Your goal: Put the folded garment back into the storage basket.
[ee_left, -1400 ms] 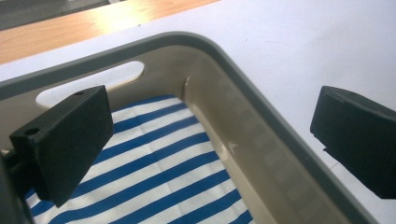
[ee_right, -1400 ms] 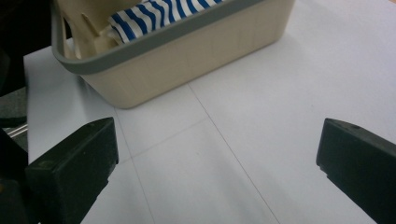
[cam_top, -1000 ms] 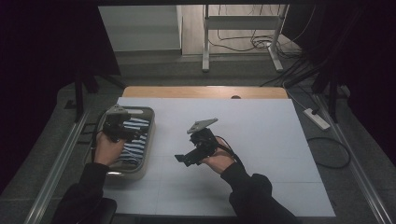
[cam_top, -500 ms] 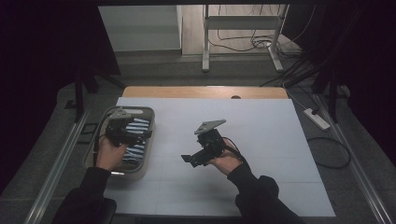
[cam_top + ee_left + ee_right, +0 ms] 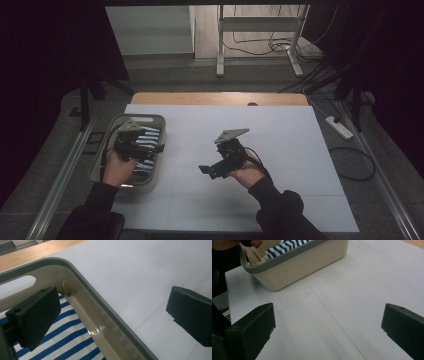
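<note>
Since 1 second ago the left gripper [image 5: 150, 148] is drifting toward the basket [image 5: 150, 119] rim, jaws spread (striped cloth [image 5: 72, 340] inside), risking snagging it, while the right gripper [image 5: 212, 170] is hovering open.

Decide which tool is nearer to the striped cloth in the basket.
Left. The left tool hangs over the basket, one jaw above the striped cloth. The right tool is over the bare white table, well clear of the basket.
</note>
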`<state>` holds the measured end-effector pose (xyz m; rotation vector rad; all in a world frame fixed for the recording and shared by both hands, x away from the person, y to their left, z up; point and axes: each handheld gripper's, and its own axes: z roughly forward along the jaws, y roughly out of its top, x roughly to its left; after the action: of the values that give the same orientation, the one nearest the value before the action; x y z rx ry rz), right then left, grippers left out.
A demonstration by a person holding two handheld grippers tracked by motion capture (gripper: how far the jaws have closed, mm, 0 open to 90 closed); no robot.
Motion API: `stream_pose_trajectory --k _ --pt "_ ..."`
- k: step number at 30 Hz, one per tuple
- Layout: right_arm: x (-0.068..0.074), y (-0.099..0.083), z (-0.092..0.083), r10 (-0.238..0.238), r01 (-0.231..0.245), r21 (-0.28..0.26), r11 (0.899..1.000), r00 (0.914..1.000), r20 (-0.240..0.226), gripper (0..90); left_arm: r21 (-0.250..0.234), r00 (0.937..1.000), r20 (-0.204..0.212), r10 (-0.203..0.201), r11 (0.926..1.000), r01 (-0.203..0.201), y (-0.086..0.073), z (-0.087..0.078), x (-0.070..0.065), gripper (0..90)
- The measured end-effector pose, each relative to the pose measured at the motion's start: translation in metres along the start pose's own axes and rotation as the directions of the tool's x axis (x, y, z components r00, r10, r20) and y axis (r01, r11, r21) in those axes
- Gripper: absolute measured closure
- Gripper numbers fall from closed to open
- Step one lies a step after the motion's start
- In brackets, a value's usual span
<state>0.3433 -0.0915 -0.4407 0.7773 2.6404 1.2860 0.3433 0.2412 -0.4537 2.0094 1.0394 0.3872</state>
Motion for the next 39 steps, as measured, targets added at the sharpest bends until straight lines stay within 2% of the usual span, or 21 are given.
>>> stream_pose_trajectory --k 10,15,28,32,39 --pt "-0.007 -0.006 -0.015 0.025 -0.024 -0.029 0.999 0.9994 0.022 0.0 -0.004 0.9998 0.020 -0.002 1.0000 0.002 -0.003 -0.002 -0.005 0.0" --pt "-0.007 -0.010 -0.020 0.012 -0.011 -0.034 0.999 0.9995 0.030 0.0 0.004 0.9992 0.030 0.026 0.9996 -0.026 -0.005 -0.001 -0.008 0.0" --pt "-0.010 -0.021 -0.038 0.029 -0.027 -0.045 0.999 0.9983 0.050 0.0 -0.027 0.9955 0.083 0.047 0.9986 -0.045 -0.006 -0.004 -0.014 0.0" --pt "-0.010 -0.026 -0.044 0.030 -0.027 -0.050 0.998 0.9978 0.060 0.0 -0.016 0.9962 0.064 0.059 0.9982 -0.058 -0.007 -0.006 -0.018 0.0" --pt "-0.012 -0.034 -0.054 0.047 -0.043 -0.057 0.997 0.9966 0.067 0.0 -0.005 0.9973 0.057 0.047 0.9989 -0.046 -0.008 -0.008 -0.022 0.0"
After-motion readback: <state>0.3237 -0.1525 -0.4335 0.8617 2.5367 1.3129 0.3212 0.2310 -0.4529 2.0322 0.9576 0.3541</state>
